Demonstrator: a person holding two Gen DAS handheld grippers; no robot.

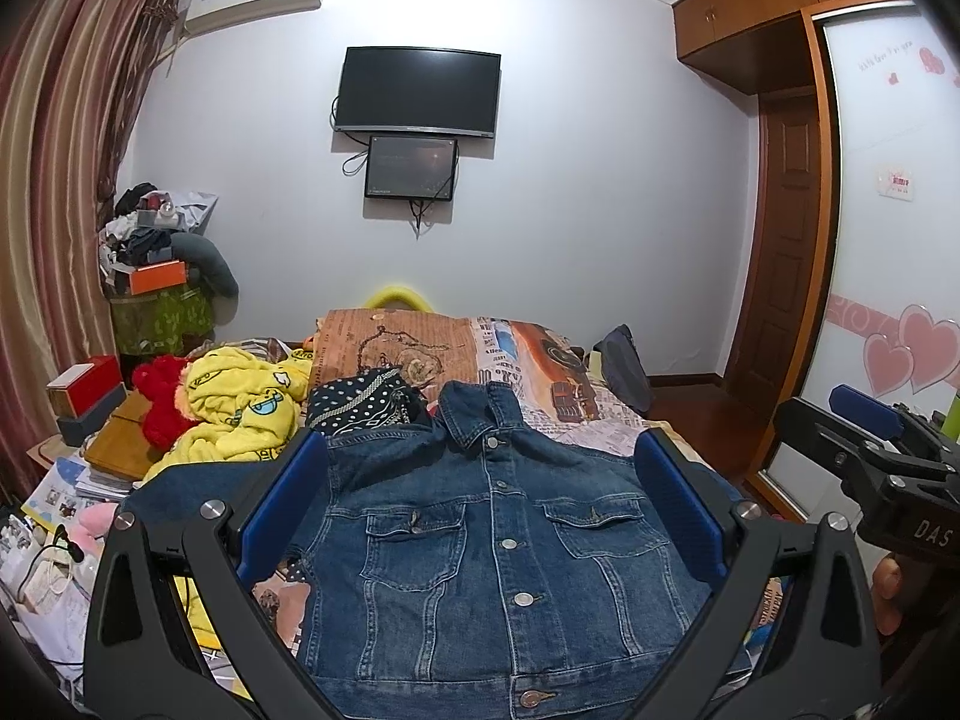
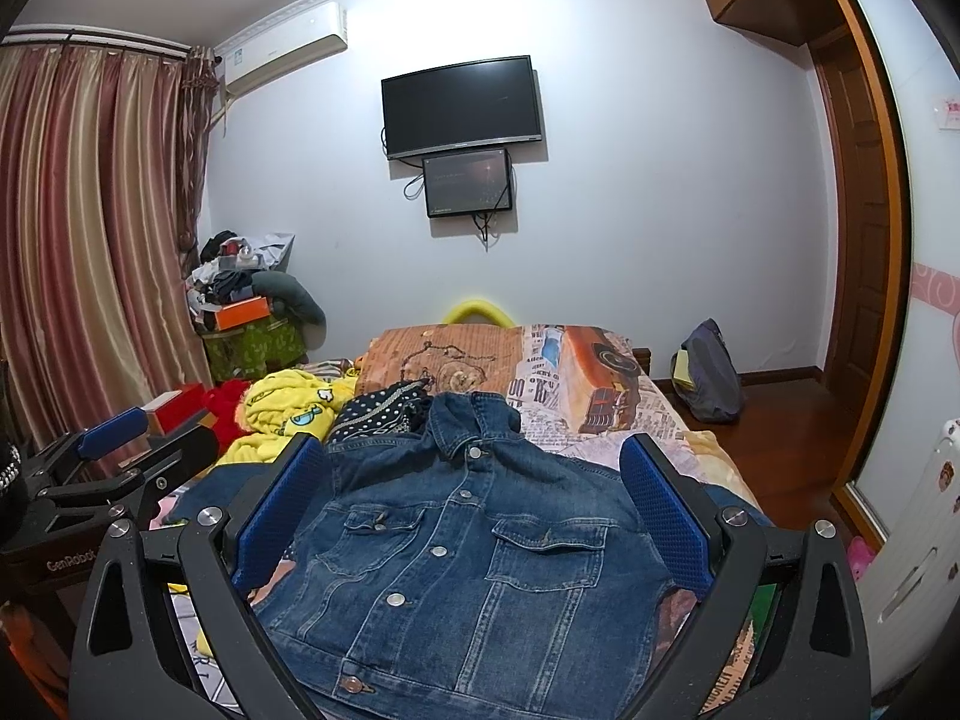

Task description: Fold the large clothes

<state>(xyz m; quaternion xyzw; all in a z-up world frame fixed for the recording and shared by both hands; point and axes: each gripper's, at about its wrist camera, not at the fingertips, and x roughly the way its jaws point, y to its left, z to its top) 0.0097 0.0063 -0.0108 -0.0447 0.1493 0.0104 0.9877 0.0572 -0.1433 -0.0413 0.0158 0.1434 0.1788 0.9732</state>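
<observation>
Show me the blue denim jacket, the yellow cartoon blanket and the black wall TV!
blue denim jacket (image 1: 480,546), left wrist view, buttoned front.
yellow cartoon blanket (image 1: 240,408), left wrist view, crumpled middle.
black wall TV (image 2: 462,105), right wrist view, screen centre.

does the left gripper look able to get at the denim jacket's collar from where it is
Probably yes: the left gripper is open above the denim jacket, and nothing covers the collar; the polka-dot cloth lies beside it.

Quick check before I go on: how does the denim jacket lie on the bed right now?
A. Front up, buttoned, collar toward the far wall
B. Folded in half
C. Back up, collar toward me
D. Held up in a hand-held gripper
A: the denim jacket shows its button row and both chest pockets, collar pointing toward the TV wall, on the bed.
</observation>
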